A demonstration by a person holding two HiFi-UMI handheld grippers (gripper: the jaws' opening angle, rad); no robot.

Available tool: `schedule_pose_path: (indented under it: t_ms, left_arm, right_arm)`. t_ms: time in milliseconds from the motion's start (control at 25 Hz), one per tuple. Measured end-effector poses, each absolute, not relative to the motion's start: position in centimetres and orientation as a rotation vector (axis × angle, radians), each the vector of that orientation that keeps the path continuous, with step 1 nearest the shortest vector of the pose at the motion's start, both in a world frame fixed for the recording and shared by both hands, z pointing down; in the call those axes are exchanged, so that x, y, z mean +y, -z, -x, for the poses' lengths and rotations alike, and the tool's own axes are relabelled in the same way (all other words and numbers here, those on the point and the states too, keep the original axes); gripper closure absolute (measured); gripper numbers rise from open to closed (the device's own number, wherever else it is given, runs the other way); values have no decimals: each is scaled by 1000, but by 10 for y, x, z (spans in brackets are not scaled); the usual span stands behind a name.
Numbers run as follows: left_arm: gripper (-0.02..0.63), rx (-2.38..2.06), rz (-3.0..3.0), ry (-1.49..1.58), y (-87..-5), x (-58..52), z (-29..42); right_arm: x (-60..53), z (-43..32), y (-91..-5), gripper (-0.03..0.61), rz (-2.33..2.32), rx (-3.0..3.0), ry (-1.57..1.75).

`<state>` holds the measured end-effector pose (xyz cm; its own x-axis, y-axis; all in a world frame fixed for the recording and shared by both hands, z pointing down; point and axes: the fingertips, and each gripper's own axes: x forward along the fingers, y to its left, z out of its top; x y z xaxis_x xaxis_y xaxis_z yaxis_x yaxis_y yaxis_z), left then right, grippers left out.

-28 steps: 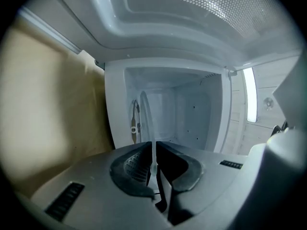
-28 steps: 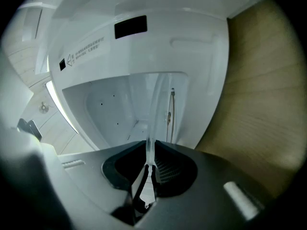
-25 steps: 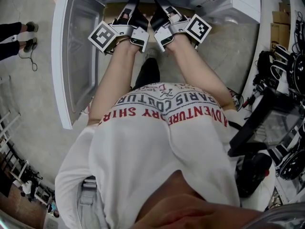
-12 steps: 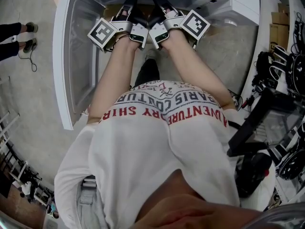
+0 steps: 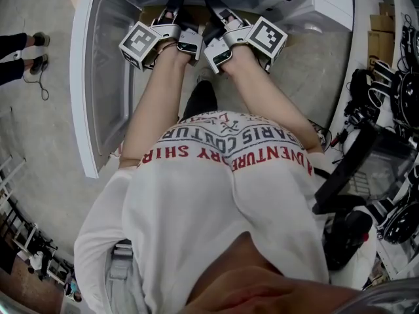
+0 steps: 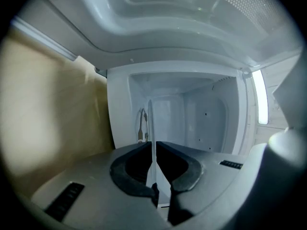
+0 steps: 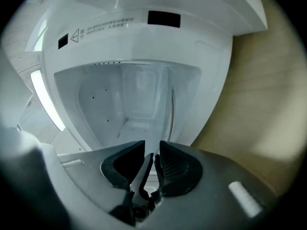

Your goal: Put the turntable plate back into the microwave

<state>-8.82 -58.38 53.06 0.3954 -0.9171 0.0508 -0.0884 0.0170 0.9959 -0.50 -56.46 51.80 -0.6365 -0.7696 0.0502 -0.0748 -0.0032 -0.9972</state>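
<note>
Since the microwave door (image 5: 98,84) hangs wide open left of the cavity (image 6: 192,114), both arms have a free way in. At the cavity's mouth, the left gripper (image 6: 153,147) is clamped on the glass turntable plate (image 6: 150,123), its thin rim pinched between the pads. Just right of it, the right gripper (image 7: 152,150) pinches the same rim. Probably the 2 grips steady the slippery disc, which reaches on into the cavity, seemingly not yet seated.

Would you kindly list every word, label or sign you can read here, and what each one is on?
"ADVENTURE" and "SHIR", red, on the shirt.
"ARIS COUTU", dark, same shirt.
On the microwave: a warning triangle; the fine print beside it is too small to read.
The square-marker cubes: patterns, no words.
</note>
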Motion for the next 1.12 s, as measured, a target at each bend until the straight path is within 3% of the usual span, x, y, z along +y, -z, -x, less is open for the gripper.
schedule_pose_path:
  t_ms: [200, 360, 560, 760, 960, 1040, 1120]
  left_arm:
    - [586, -1058, -1464, 769, -525, -577, 86]
    - [571, -1088, -1507, 709, -525, -570, 84]
    - [497, -1094, -1558, 655, -525, -562, 80]
    - [492, -1086, -1593, 613, -520, -548, 80]
    - [495, -926, -1846, 550, -467, -467, 36]
    - [521, -871, -1971, 509, -438, -412, 21]
    - [610, -878, -2115, 424, -408, -355, 13]
  right_arm:
    - [-562, -4, -516, 513, 922, 1778, 1673]
    - [-565, -8, -518, 575, 942, 1777, 1673]
    - [-558, -9, -519, 577, 955, 1804, 1660]
    - [-541, -9, -506, 577, 954, 1893, 1633]
    - [-462, -31, -471, 577, 953, 2204, 1463]
    - [-415, -45, -455, 577, 1006, 2397, 1316]
    - [-364, -54, -429, 578, 1001, 2559, 1161]
